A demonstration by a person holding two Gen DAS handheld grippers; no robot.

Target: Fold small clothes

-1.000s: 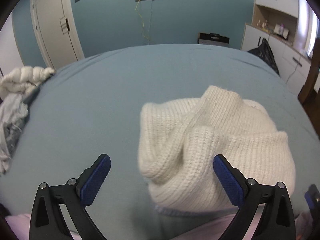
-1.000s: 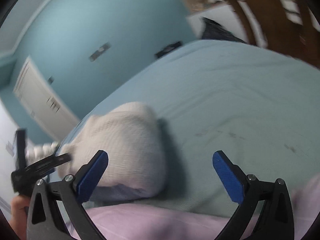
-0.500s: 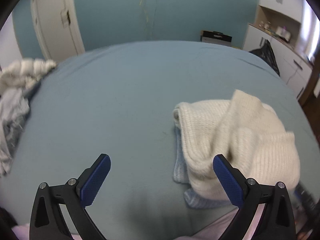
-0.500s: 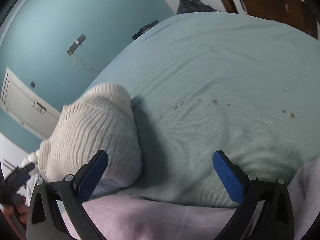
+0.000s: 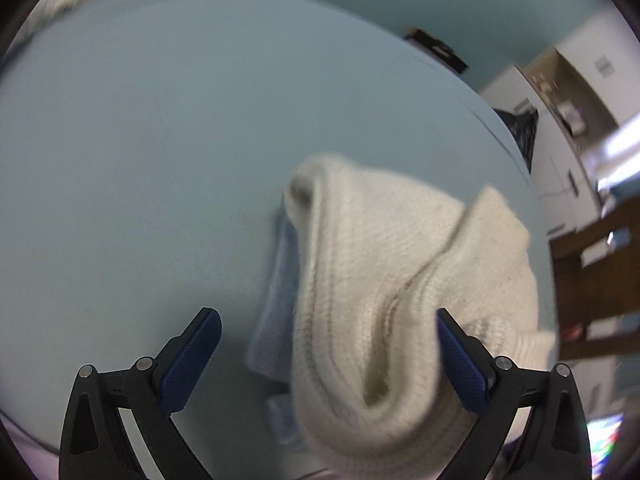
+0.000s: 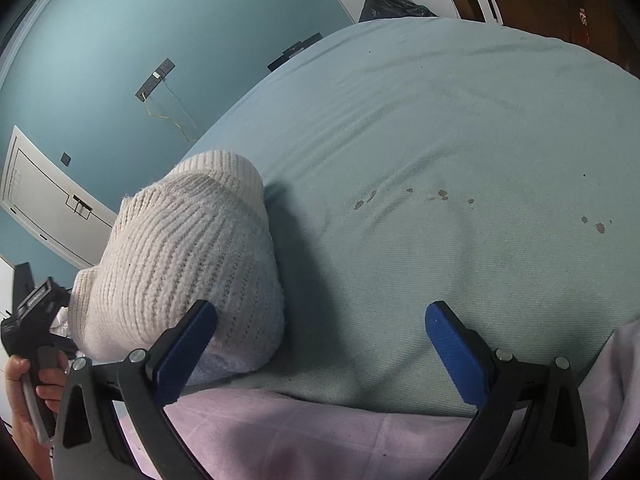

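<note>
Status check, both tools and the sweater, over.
Left tool open, empty. Right tool open, empty. White sweater bunched atop blue garment on bed. Nothing in the way.

Knit sweater [image 6: 180,256] lies on folded garment [image 5: 276,300] on bed [image 6: 460,140]; blanket [image 6: 304,436] at near edge.

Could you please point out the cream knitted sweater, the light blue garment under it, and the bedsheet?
cream knitted sweater [image 6: 172,248], right wrist view, ribbed top.
light blue garment [image 5: 276,300], left wrist view, exposed edge.
bedsheet [image 6: 460,128], right wrist view, bare area.
</note>
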